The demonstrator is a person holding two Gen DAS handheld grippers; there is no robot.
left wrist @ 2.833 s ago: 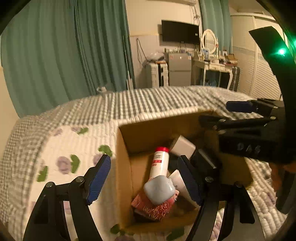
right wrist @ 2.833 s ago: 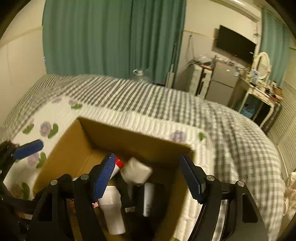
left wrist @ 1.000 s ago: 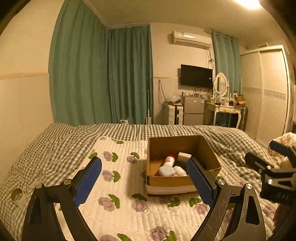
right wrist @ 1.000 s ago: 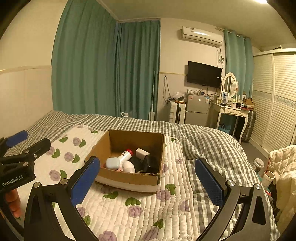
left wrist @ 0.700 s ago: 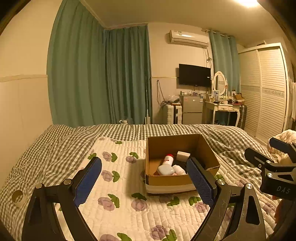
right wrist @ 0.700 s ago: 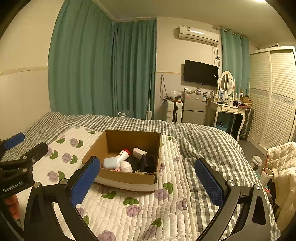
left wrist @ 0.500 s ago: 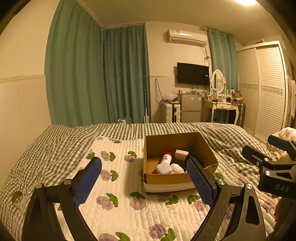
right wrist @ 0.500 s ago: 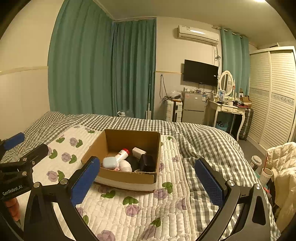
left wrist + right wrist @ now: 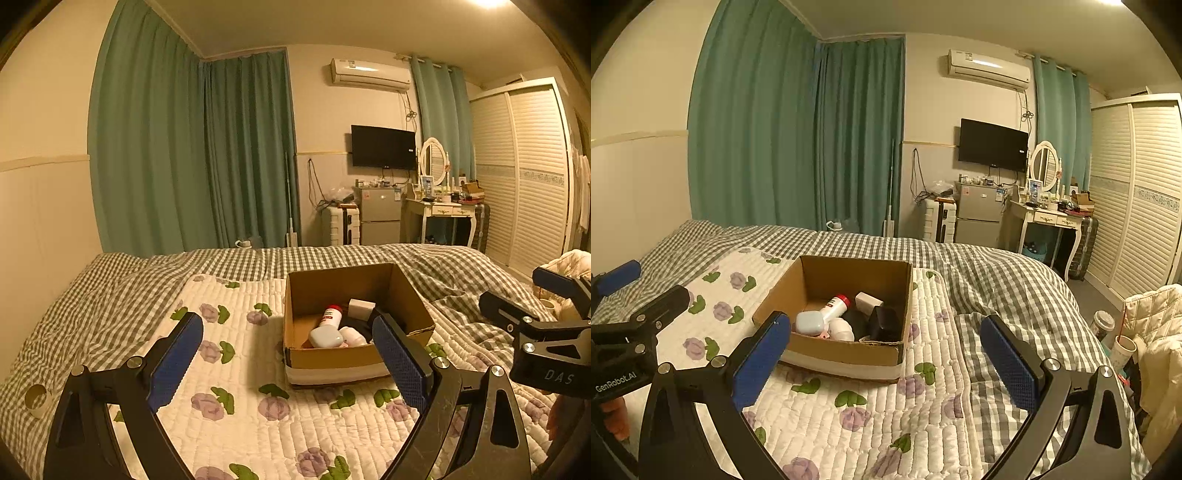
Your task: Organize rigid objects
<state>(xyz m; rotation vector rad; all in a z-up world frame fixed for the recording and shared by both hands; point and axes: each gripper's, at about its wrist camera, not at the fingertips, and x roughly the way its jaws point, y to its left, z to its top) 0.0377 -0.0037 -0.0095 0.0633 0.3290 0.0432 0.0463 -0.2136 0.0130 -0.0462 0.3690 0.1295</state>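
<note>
A bed [image 9: 997, 280] in gingham is being seen from both wrist views, with a white floral quilt [image 9: 871, 413] spread over its near half. A cardboard box [image 9: 849, 352] is resting open on the quilt, toward the quilt's right edge and well short of the bed's far edge. Inside the box, a white bottle with a red cap [image 9: 835, 307] is lying tilted, its base hidden behind a pale blue case [image 9: 809, 322]; a white block [image 9: 868, 301] and a black item [image 9: 884, 323] are sitting to its right. Left gripper [image 9: 288, 356] is being held above the quilt, fingers spread wide, gripping nothing. Right gripper [image 9: 886, 356] is likewise being held wide apart and bare, near the box.
</note>
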